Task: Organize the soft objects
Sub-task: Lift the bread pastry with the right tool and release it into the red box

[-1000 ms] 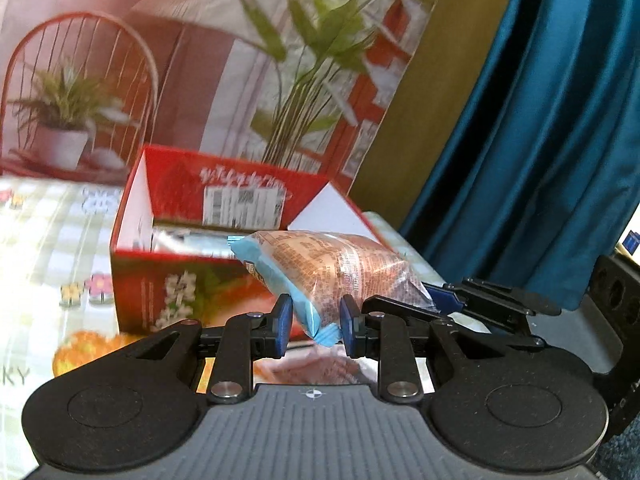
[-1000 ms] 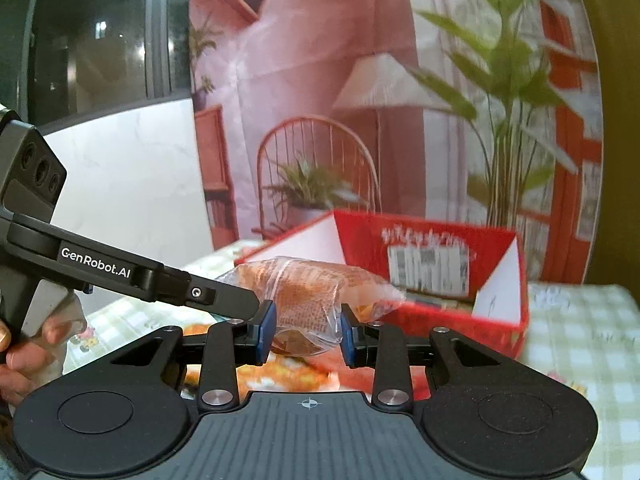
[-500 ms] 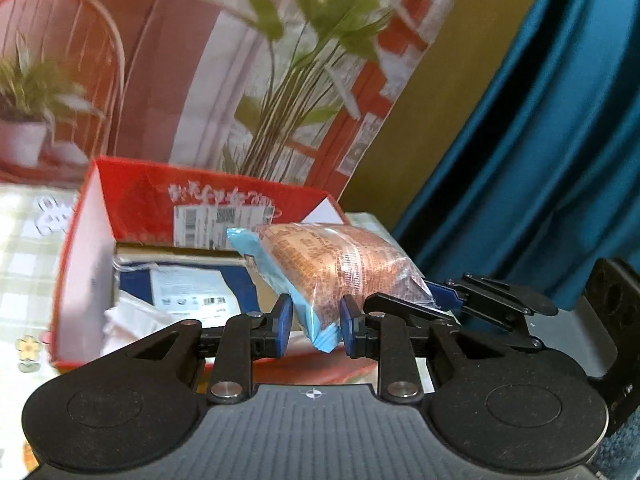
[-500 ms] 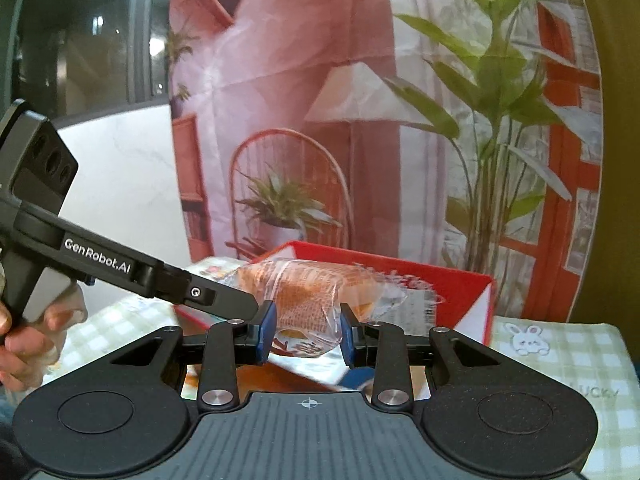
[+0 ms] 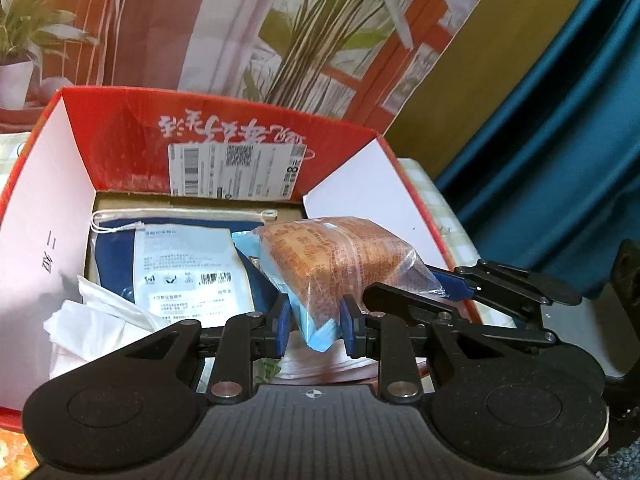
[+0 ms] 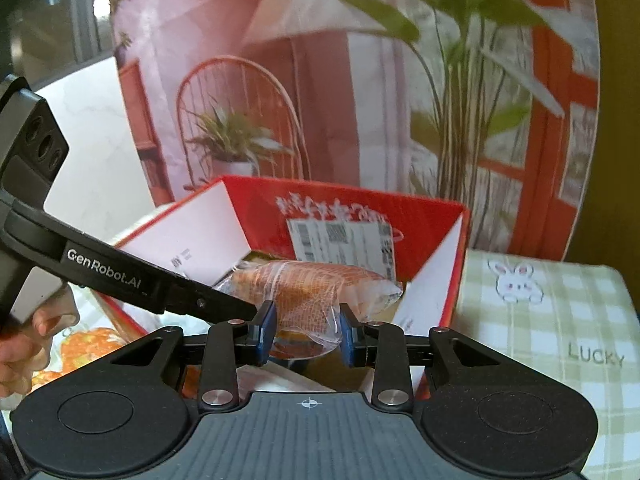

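Both claws [image 5: 314,326] [image 6: 307,334] angled down, clamping bread pack [image 5: 344,260] over red box [image 5: 120,140].

"GenRobot.AI" marks the left gripper [image 6: 308,334]; "LUCKY" the checked cloth [image 6: 560,320].

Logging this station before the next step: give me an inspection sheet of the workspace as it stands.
Surface: table under a green checked cloth with a rabbit print and the word LUCKY.
Job's things: wrapped bread packet, clear film with a blue end, held from both ends over the open red box.
Clutter: inside the box, a blue pouch with a white label and crumpled white tissue.
Grippers: left gripper shut on the packet's blue end; right gripper shut on its clear end. A hand holds the left one's handle.
Cables: nothing seen.
Surroundings: printed backdrop of plants and a chair; teal curtain.
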A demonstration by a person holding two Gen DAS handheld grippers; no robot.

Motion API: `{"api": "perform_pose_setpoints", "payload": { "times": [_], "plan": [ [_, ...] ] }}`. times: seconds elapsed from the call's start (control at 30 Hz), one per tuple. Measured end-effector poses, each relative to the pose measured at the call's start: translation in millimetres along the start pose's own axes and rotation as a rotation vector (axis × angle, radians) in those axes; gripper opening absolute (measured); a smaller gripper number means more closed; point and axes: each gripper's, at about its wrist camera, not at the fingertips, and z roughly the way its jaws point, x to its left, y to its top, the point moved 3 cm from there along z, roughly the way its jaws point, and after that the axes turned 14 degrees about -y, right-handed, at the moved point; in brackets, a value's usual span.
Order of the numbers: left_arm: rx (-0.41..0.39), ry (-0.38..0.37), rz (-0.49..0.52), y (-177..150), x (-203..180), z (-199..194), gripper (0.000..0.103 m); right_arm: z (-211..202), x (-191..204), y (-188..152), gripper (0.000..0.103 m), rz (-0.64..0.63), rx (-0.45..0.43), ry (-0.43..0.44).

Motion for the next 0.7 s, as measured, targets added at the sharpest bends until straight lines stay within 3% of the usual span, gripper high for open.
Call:
{"api": "perform_pose_setpoints", "payload": {
  "times": [0.13, 0.2, 0.27, 0.43, 0.53, 0.6, 0.7],
  "plan": [
    [0.008, -0.004, 0.003, 0.1, 2.7, 5.6, 0.028, 1.9, -2.9, -4.8, 0.030, 0.000, 0.009, -0.006],
    [0.001, 0.028, 0.039, -1.0, -0.6, 5.6, 0.030, 0.1, -3.6, -4.4, 0.034, -0.013, 0.002, -0.027],
    [-0.004, 0.059, 0.083, -2.3, -5.0, 4.3, 0.040, -5.9, -1.3, -1.7, 0.036, -0.050, -0.023, -0.049],
    [-0.043, 0.087, 0.110, -3.9, -10.9, -11.3, 0.050, -22.5, 2.0, 5.4, 0.046, -0.109, -0.081, -0.104],
    [-0.068, 0.100, 0.130, -8.5, -13.0, -31.1, 0.055, -33.2, 2.6, 7.9, 0.066, -0.087, -0.120, -0.156],
    [-0.080, 0.113, 0.144, -12.8, -12.6, -46.4, 0.063, -44.5, 4.4, 8.2, 0.087, -0.064, -0.157, -0.169],
    [-0.103, 0.140, 0.153, -21.4, -8.7, -72.3, 0.068, -58.6, 9.0, 8.2, 0.099, -0.025, -0.199, -0.162]
  ]
}}
